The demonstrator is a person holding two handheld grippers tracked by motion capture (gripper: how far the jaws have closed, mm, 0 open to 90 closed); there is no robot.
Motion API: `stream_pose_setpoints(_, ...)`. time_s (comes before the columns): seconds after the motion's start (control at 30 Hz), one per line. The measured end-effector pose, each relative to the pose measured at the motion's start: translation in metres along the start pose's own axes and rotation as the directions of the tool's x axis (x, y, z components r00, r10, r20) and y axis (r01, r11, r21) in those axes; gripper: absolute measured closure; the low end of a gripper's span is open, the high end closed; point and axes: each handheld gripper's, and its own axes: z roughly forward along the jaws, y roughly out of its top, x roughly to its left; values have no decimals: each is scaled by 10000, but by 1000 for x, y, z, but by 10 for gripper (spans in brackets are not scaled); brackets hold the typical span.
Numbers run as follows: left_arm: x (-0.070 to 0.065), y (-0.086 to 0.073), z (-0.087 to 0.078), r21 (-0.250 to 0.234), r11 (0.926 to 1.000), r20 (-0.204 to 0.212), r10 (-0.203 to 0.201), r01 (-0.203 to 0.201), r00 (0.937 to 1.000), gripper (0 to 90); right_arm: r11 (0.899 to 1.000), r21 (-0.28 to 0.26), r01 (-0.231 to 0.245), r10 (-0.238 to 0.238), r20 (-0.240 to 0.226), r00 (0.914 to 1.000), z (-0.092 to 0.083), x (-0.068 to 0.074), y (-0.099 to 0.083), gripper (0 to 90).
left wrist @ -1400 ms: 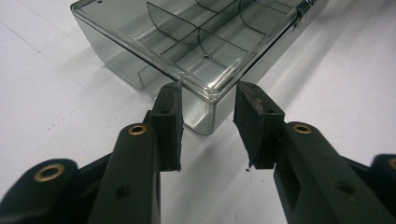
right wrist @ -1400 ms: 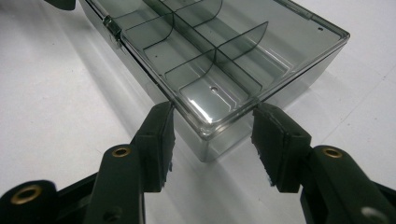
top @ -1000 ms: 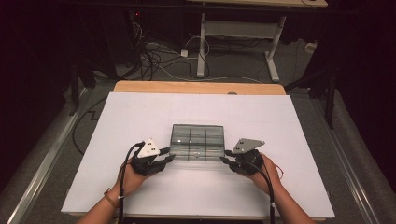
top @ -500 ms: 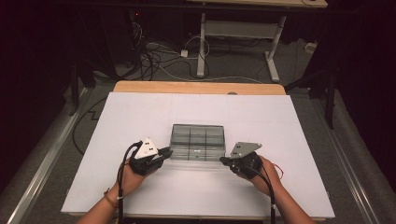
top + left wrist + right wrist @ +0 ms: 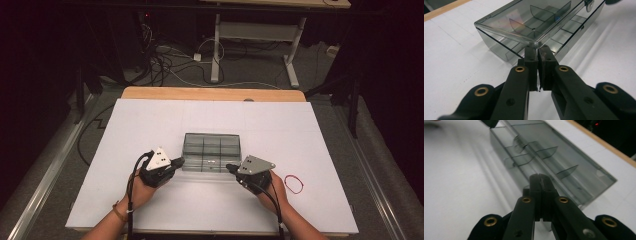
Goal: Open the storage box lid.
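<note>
A smoke-grey clear box (image 5: 211, 150) with inner dividers lies shut in the middle of the white table (image 5: 150, 125). My left gripper (image 5: 181, 161) meets its near-left corner. In the left gripper view the jaws (image 5: 537, 48) have just been closing and now pinch the thin lip of the lid at that corner of the box (image 5: 524, 22). My right gripper (image 5: 229, 166) sits at the near-right corner. Its jaws (image 5: 540, 177) are pressed together, with the tips against the front rim of the box (image 5: 564, 155). Whether they pinch anything I cannot tell.
A red rubber band (image 5: 294, 184) lies on the table just right of the right hand. A wooden strip (image 5: 210, 93) borders the table's far edge. Beyond it are floor cables (image 5: 165, 60) and a desk frame (image 5: 250, 40).
Both grippers' jaws have closed at the box's near corners. The right hand has shifted slightly toward the box, so the red band beside it is now uncovered.
</note>
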Motion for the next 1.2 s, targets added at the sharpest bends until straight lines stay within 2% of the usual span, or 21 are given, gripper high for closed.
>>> stream_pose_setpoints(0.03,0,0,0,-2,10000,53,21,-21,10000,878,9998,-142,-115,116,20,9999,-1,-2,-1,900)
stream_pose_setpoints(0.1,0,0,-1,-15,9999,8,105,-105,9999,878,9998,-183,-37,39,108,9999,-1,-1,-1,900)
stream_pose_setpoints(0.17,0,0,-1,-46,9999,0,111,-111,9999,877,9997,-141,222,-219,212,9995,-1,1,-1,899)
stream_pose_setpoints(0.37,-1,1,-2,-277,9993,-96,263,-265,9996,876,9986,-204,488,-479,456,9978,-2,2,-1,876)
stream_pose_setpoints(0.47,0,2,-2,-450,9987,-2,227,-227,9997,876,9957,-526,762,-746,320,9967,-5,3,0,739)
stream_pose_setpoints(0.53,0,3,-3,-542,9983,-16,227,-227,9997,875,9910,-693,1147,-1112,525,9924,-8,5,1,673)
stream_pose_setpoints(0.57,0,4,-3,-599,9979,-28,234,-235,9997,875,9860,-966,1358,-1302,619,9895,-11,5,1,605)
stream_pose_setpoints(0.63,0,5,-4,-681,9974,-56,241,-244,9997,875,9816,-1224,1467,-1372,830,9871,-13,6,1,568)
stream_pose_setpoints(0.7,1,6,-4,-712,9971,-82,273,-278,9996,875,9806,-1273,1487,-1392,812,9869,-15,6,1,555)
stream_pose_setpoints(0.8,2,6,-4,-735,9970,-109,245,-253,9996,875,9755,-1478,1632,-1470,1147,9825,-18,6,2,511)
stream_pose_setpoints(0.87,2,6,-4,-709,9971,-105,262,-269,9996,875,9745,-1530,1645,-1466,1215,9817,-20,5,3,512)
stream_pose_setpoints(0.93,2,7,-4,-666,9974,-65,284,-288,9996,875,9754,-1619,1498,-1332,1089,9851,-23,2,3,495)
stream_pose_setpoints(1.0,0,7,-3,-703,9970,-66,306,-310,9995,875,9786,-1342,1558,-1385,1303,9818,-22,0,2,479)
stream_pose_setpoints(1.03,0,8,-3,-697,9970,-56,318,-321,9995,875,9834,-1146,1407,-1222,1551,9803,-18,-5,-1,471)
stream_pose_setpoints(1.1,0,8,-3,-687,9969,-68,368,-372,9993,875,9856,-1051,1327,-1144,1643,9798,-17,-8,-4,471)
stream_pose_setpoints(1.13,0,8,-3,-685,9969,-71,379,-383,9993,875,9870,-903,1329,-1151,1792,9770,-14,-11,-6,472)
stream_pose_setpoints(1.17,0,8,-2,-687,9969,-83,385,-390,9992,875,9876,-648,1432,-1260,2189,9676,-10,-15,-11,509)
stream_pose_setpoints(1.2,0,8,-2,-688,9968,-95,389,-394,9992,875,9876,-648,1432,-1260,2189,9676,-10,-15,-11,509)
